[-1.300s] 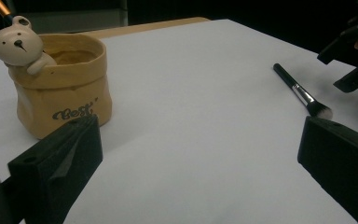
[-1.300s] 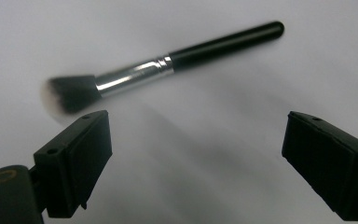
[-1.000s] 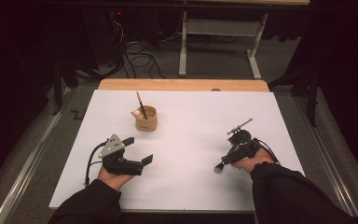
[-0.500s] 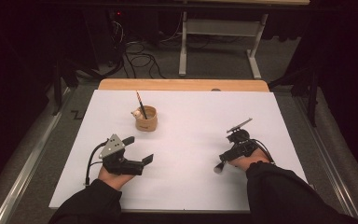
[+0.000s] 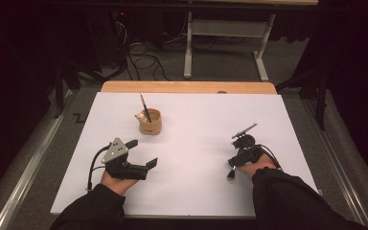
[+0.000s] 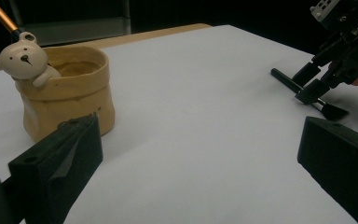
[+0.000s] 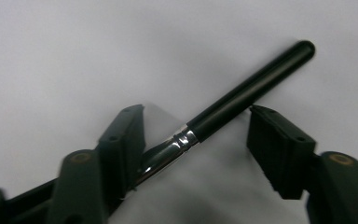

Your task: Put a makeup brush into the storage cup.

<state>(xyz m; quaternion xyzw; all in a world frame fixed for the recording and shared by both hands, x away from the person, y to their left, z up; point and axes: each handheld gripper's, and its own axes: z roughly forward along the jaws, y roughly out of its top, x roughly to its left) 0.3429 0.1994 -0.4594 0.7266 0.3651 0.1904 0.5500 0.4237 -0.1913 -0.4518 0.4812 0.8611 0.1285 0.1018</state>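
White table (image 5: 191,191), near right edge: my right gripper (image 7: 196,126) spread astride makeup brush (image 7: 242,100); light, slick, rolls; pinch handle beside ferrule.

No text, label, brand, number or sign can be read anywhere in these pictures. The tan cup (image 6: 67,98) bears a small dark mark on its front in the high view, too small to read; the white bear figure (image 6: 22,60) on the cup's rim carries only a painted face, no lettering.
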